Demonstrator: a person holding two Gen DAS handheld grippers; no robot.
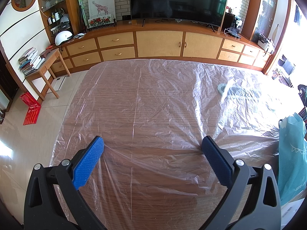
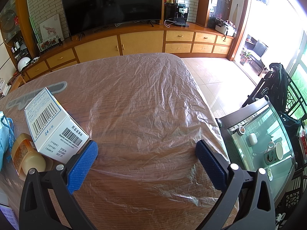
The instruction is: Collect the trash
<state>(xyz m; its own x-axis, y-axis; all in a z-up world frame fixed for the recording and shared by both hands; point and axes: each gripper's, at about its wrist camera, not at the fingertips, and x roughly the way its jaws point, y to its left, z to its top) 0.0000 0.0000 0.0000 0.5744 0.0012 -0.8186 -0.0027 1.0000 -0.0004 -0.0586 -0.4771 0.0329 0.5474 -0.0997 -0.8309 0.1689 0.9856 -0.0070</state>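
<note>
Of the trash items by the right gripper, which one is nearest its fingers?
The white cardboard box with barcodes: its corner meets the left blue finger. The small amber plastic bottle lies farther left.

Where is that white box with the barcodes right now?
In the right wrist view, the white box sits tilted at the left on the plastic-covered table, just beyond the right gripper's open jaws, with an amber jar beside it.

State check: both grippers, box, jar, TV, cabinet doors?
left gripper: open, empty
right gripper: open, empty
box: closed, tilted, leaning over the jar
jar: on its side
TV: off
cabinet doors: shut
</note>
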